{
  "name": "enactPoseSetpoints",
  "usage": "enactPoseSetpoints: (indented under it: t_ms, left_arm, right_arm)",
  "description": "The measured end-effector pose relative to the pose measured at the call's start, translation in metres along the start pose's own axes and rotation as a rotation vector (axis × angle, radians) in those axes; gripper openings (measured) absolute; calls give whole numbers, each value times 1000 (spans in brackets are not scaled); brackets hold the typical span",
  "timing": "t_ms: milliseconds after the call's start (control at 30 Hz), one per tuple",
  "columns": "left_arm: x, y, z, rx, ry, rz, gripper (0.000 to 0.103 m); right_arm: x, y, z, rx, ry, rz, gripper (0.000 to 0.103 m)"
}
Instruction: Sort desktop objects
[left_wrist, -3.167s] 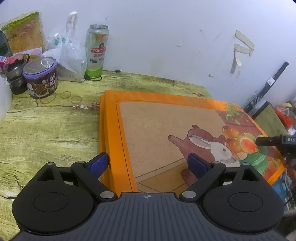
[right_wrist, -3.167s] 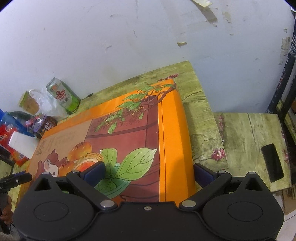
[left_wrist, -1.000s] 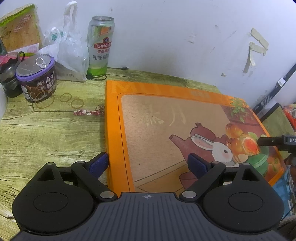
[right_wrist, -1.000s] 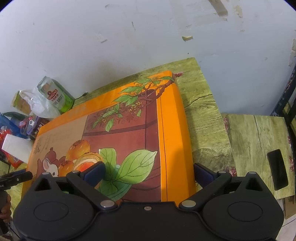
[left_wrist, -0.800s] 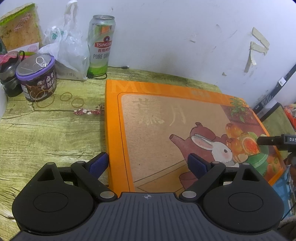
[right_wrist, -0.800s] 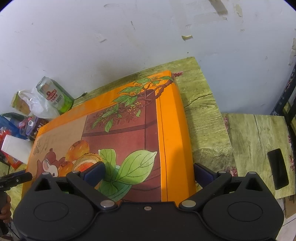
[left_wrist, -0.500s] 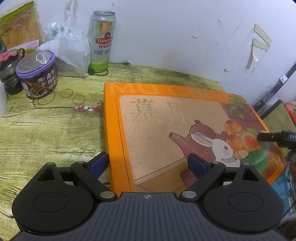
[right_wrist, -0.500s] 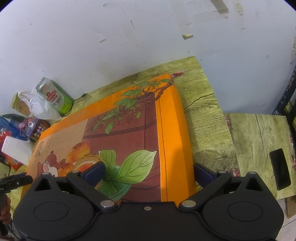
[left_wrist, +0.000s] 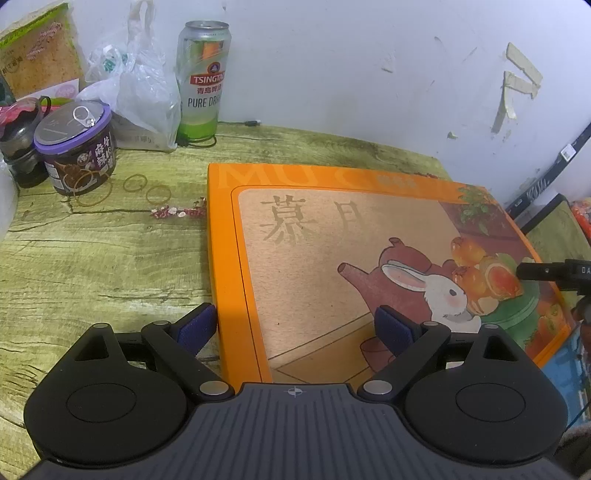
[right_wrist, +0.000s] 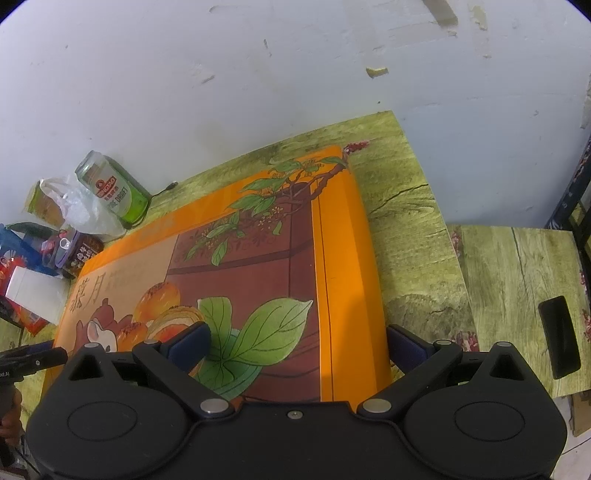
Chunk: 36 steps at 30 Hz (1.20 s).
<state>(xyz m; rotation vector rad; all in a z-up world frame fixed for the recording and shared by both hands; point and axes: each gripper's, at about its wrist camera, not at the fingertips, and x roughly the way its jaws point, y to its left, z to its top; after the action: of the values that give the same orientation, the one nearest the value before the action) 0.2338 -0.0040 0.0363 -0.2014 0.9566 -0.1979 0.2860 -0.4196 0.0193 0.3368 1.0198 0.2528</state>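
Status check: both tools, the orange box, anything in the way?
Left tool open, straddling orange box's left edge. Right tool open, straddling its right edge. Box flat on table. Beer can, purple-lidded tin stand clear by the wall.

Setting: a lived-in home room, not a lab or shop. Evidence: a table (left_wrist: 74, 258) covered in green wood-grain film stands against a scuffed white wall (left_wrist: 369, 66) with peeling tape. At its far left corner: an opened beer can (left_wrist: 201, 81), a crumpled plastic bag (left_wrist: 140, 92), a ring-pull food tin (left_wrist: 77, 147). Loose rubber bands (left_wrist: 147, 188) lie beside the tin.
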Motion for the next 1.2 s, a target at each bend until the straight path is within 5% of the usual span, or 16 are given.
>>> enactPoseSetpoints:
  t_ms: [1200]
  left_arm:
    - [4, 4, -8, 13, 41, 0, 93]
  right_arm:
    - [7, 3, -3, -7, 57, -34, 101]
